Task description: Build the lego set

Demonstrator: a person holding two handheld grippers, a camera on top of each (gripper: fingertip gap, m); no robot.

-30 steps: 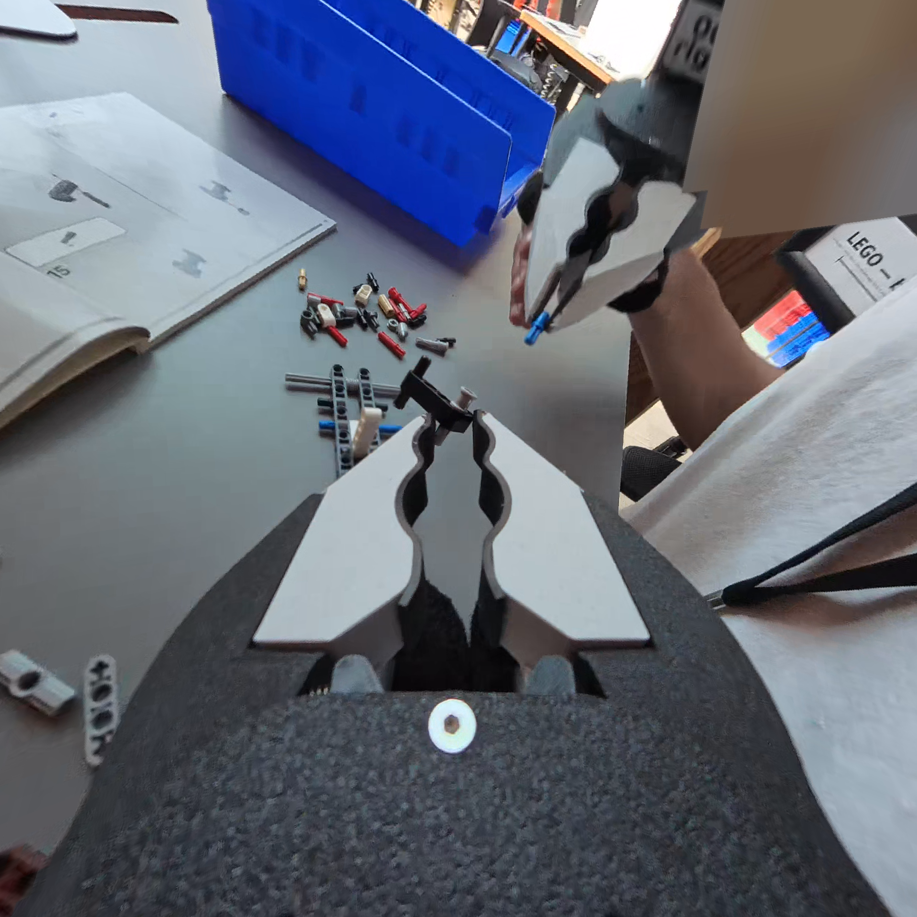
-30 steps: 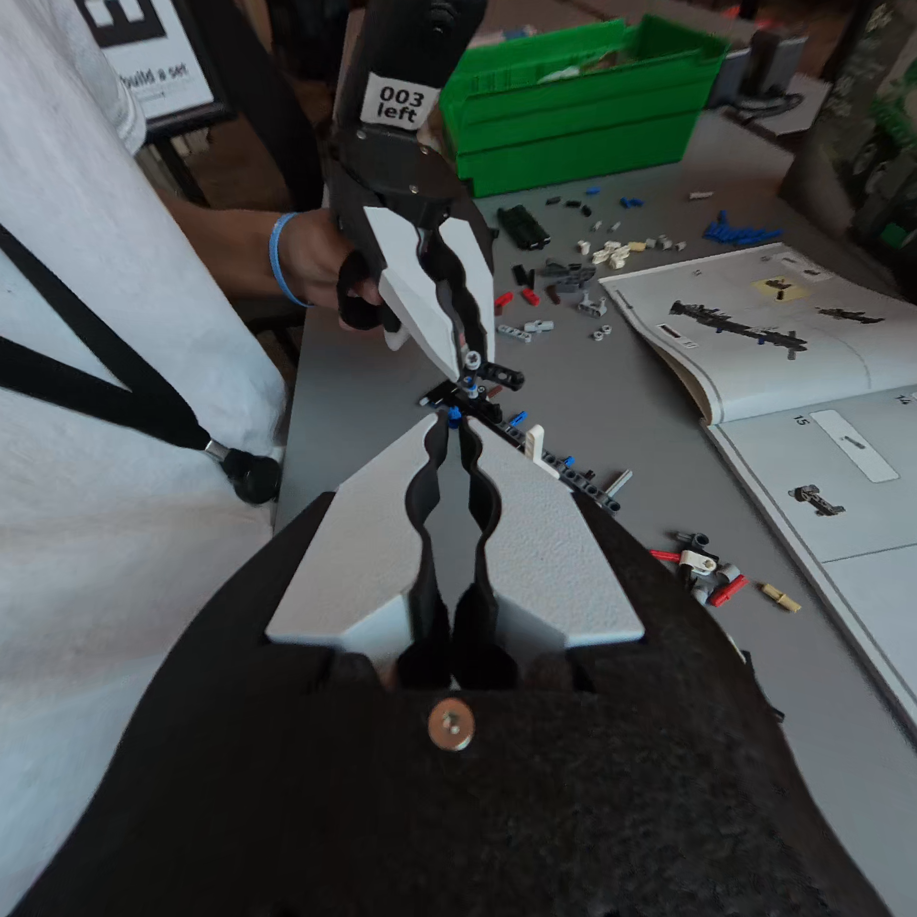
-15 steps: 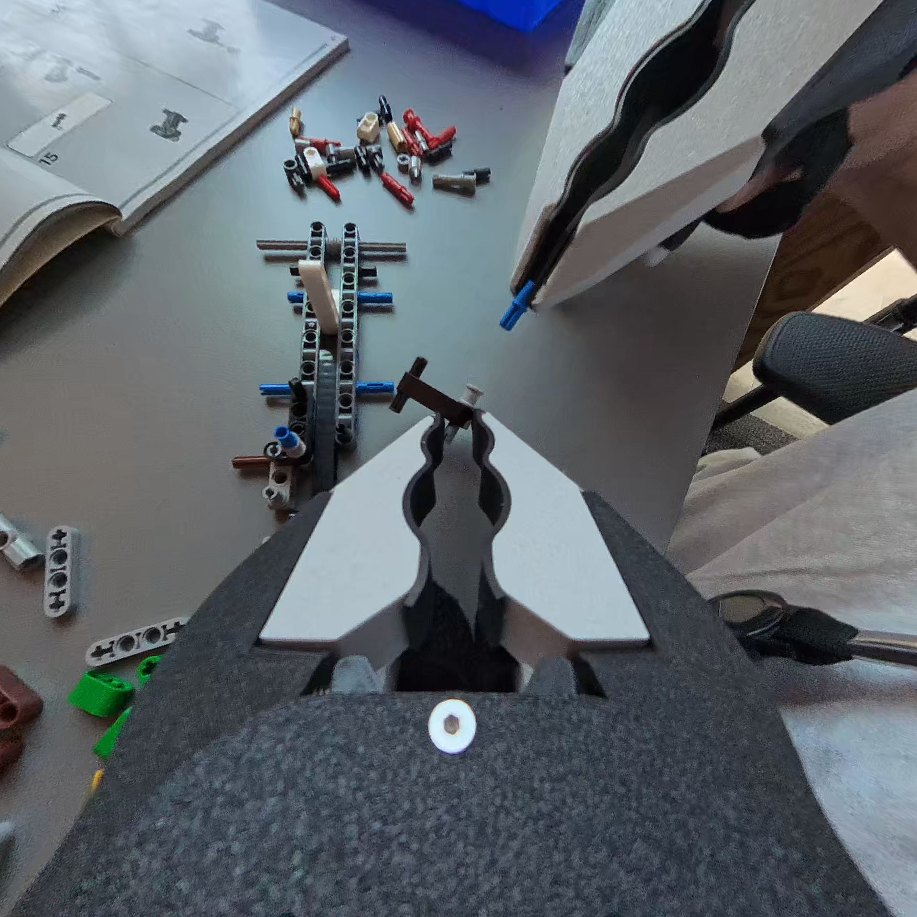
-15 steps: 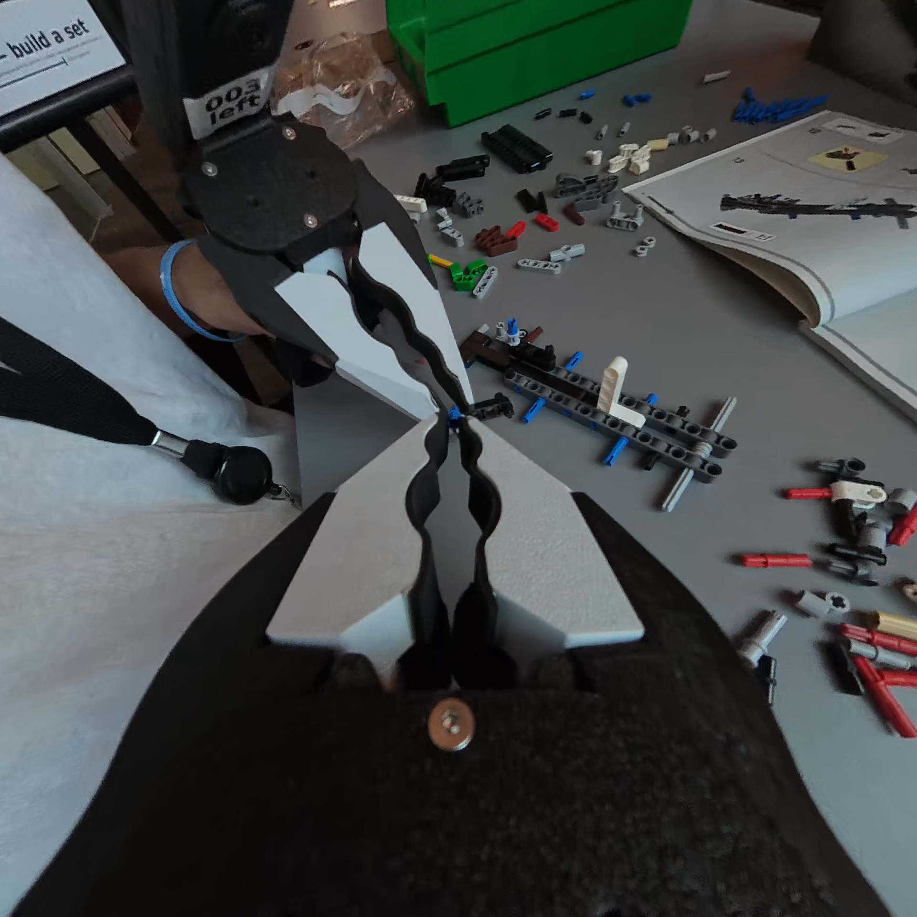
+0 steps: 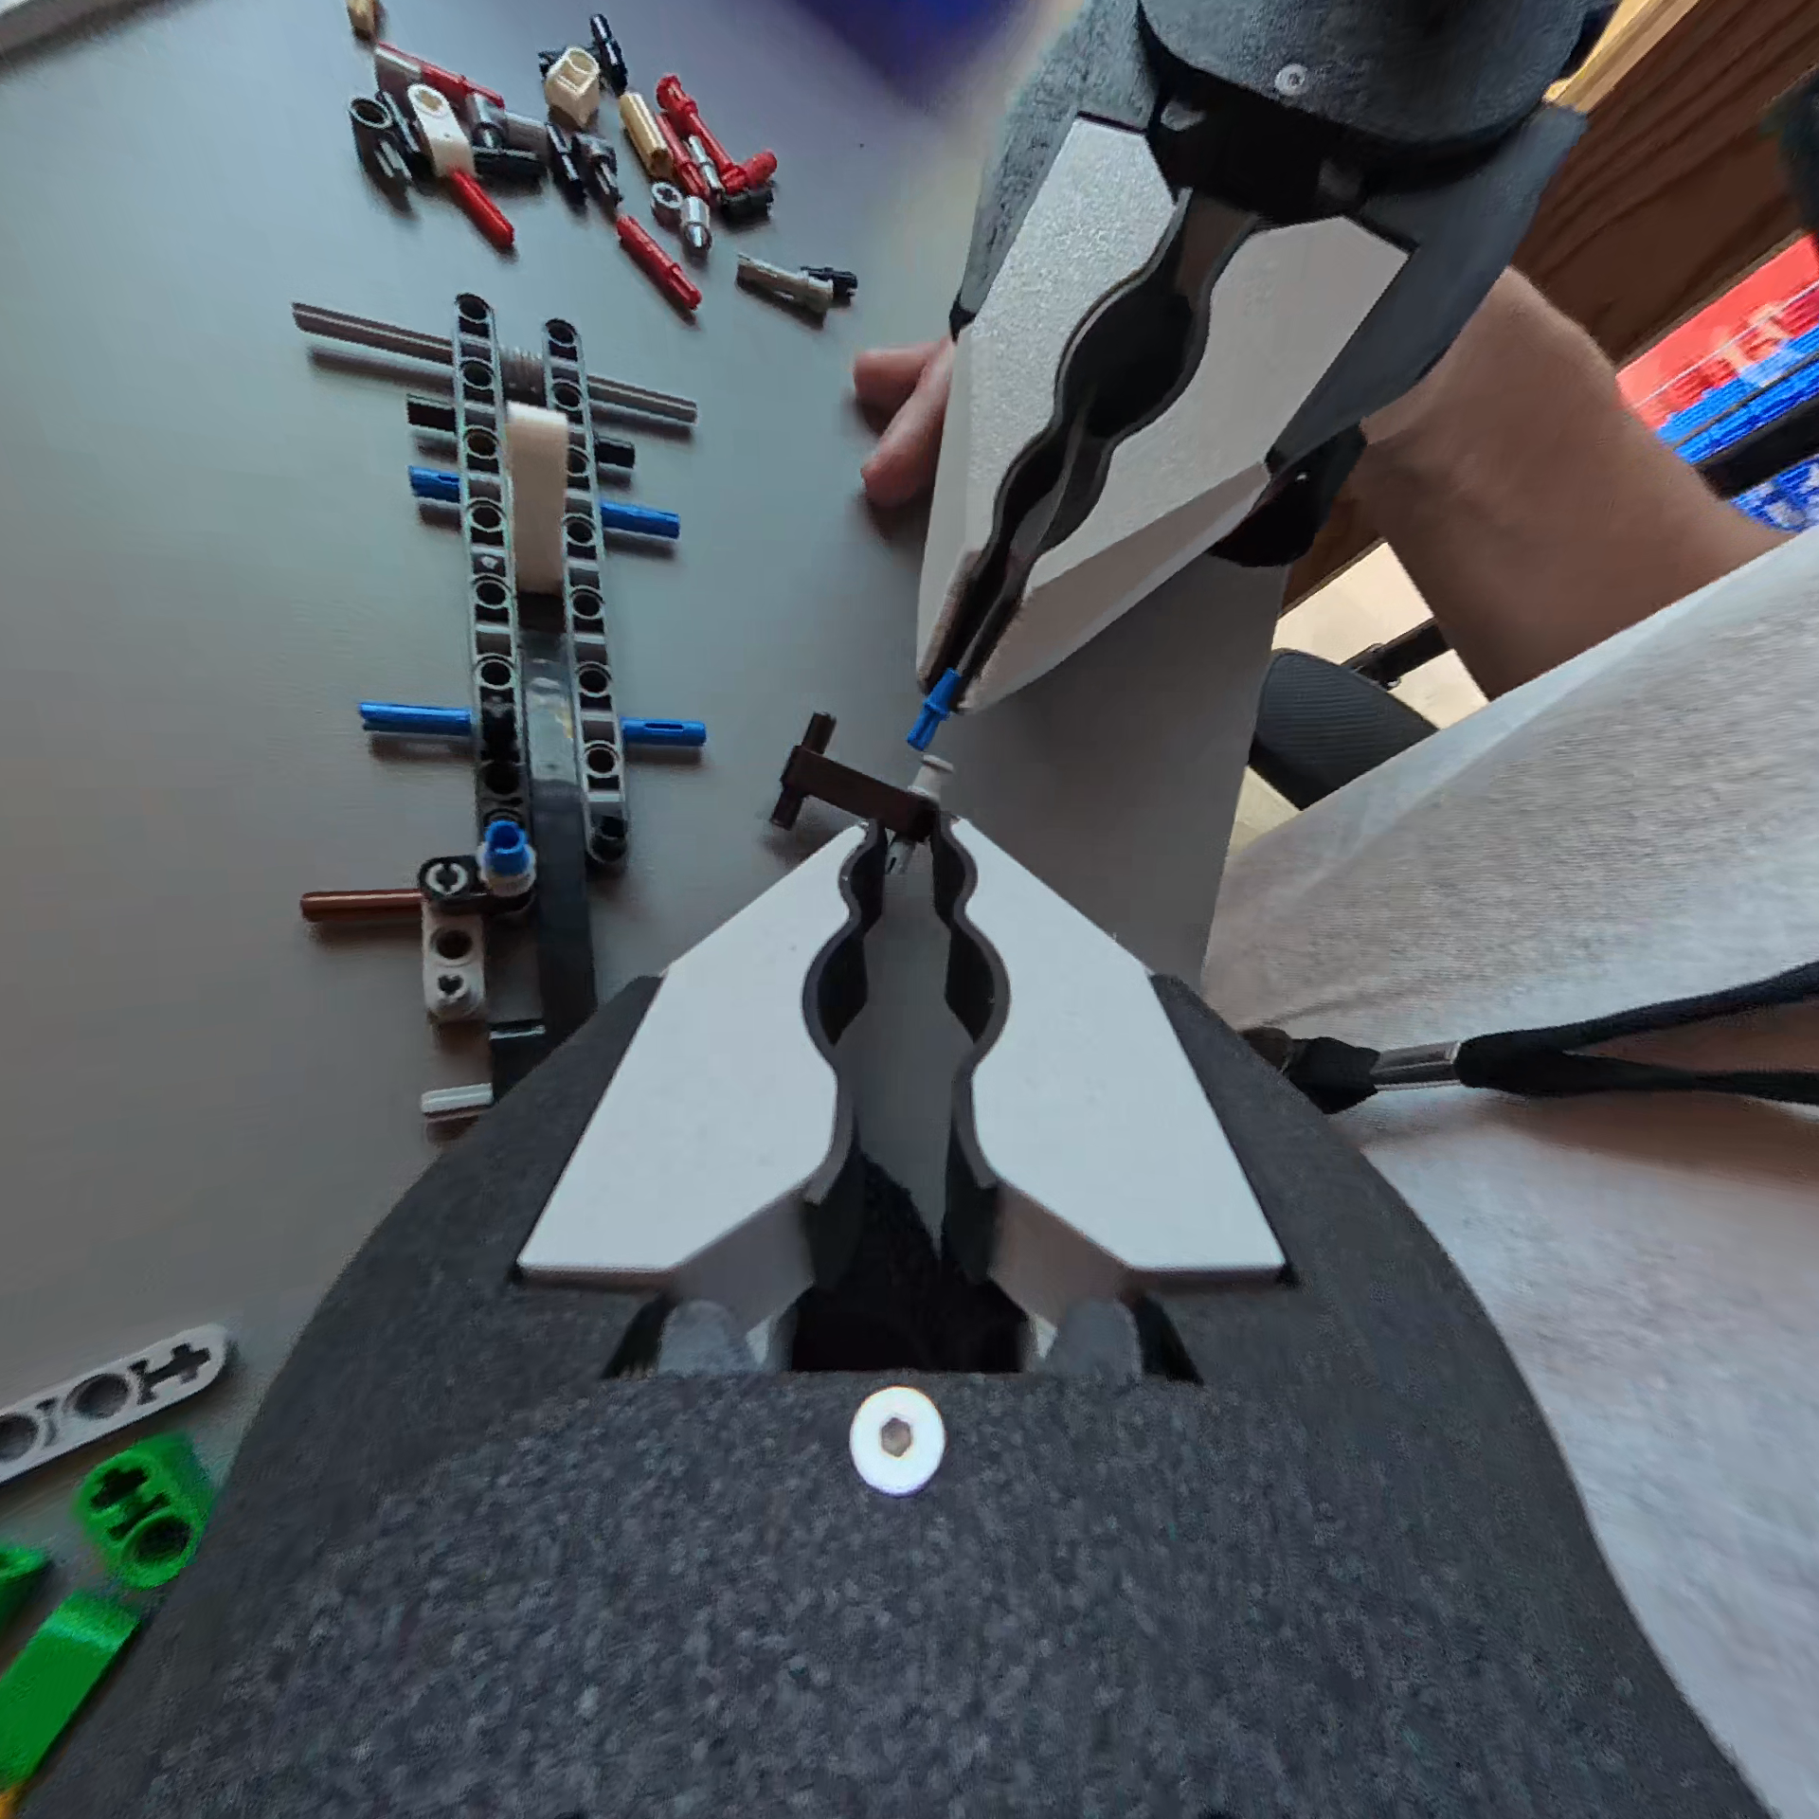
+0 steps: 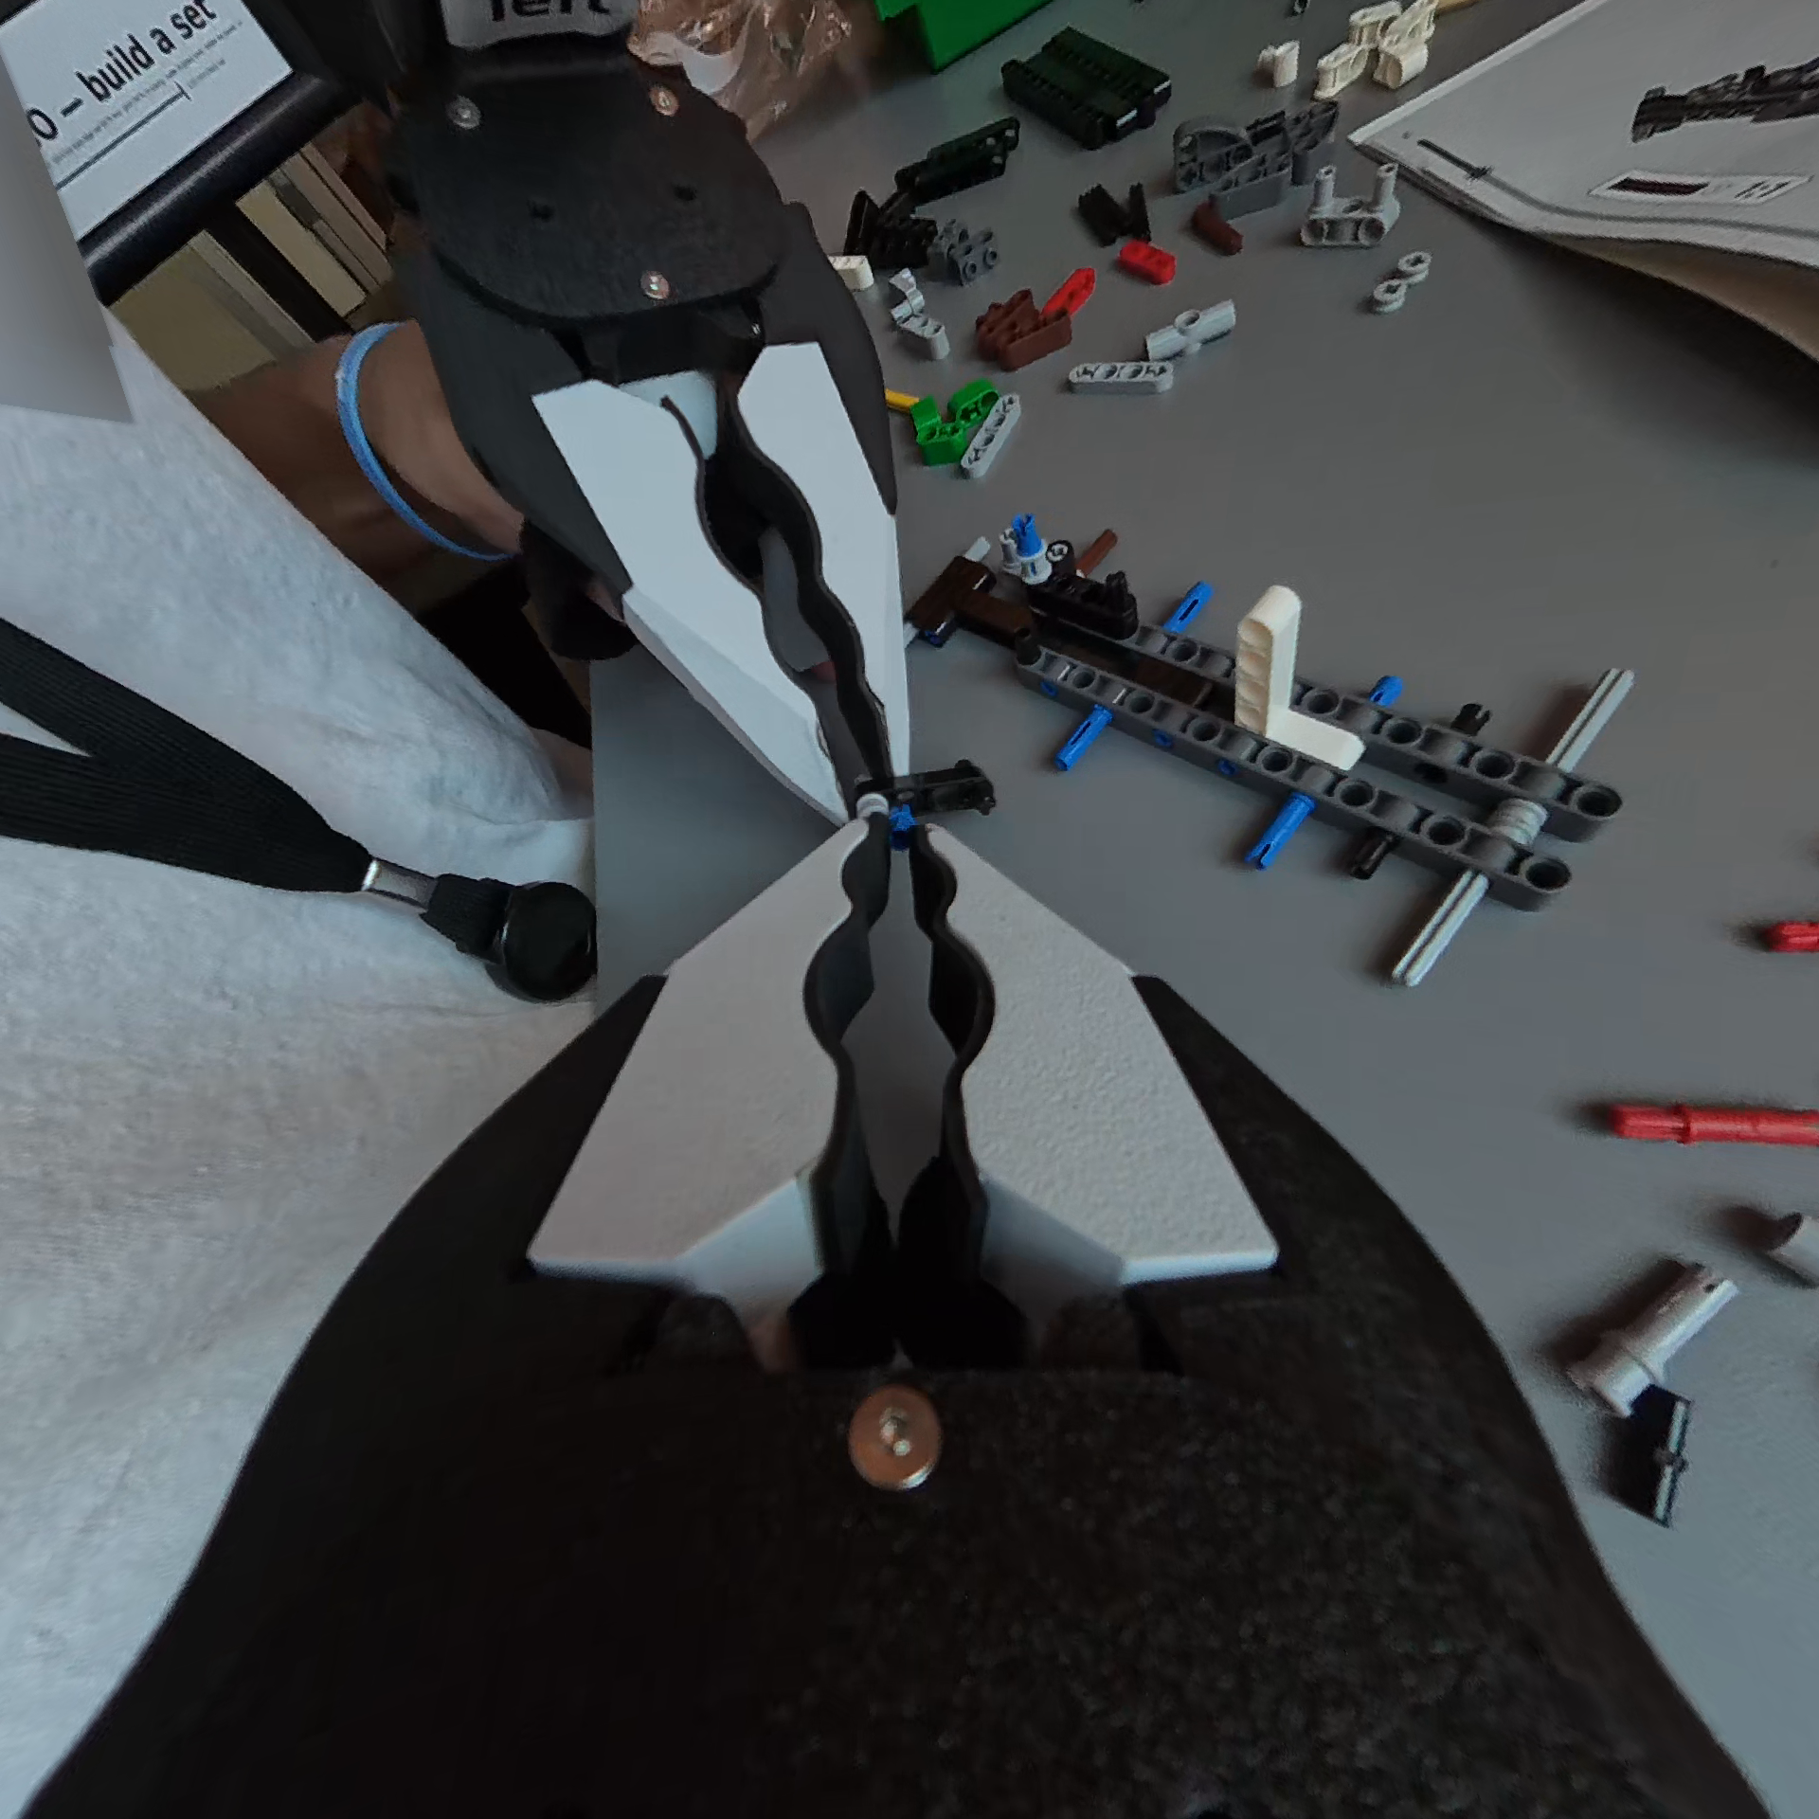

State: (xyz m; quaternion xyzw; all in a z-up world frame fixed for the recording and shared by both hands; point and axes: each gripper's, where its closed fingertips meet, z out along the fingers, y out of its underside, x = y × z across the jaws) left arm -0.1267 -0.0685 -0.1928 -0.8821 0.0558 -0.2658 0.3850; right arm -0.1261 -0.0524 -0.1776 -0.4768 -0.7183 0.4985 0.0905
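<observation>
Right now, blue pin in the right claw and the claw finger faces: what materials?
Blue pin: looks like moulded hard plastic, smooth with a slight sheen. Right claw fingers: pale grey matte faces with fine grain, probably printed plastic; the dark wavy inner lining may be rubber.

Two grippers showed: the left gripper (image 5: pixel 901 837) at lower centre of its view and the right gripper (image 6: pixel 891 837) likewise. Each had two fingers. One long beam assembly (image 5: pixel 536 581) lay on the surface (image 5: pixel 177 610), with four blue pins sticking out. One white L-shaped beam (image 6: pixel 1280 689) stood upon it. One instruction booklet (image 6: pixel 1614 148) lay upper right.
</observation>
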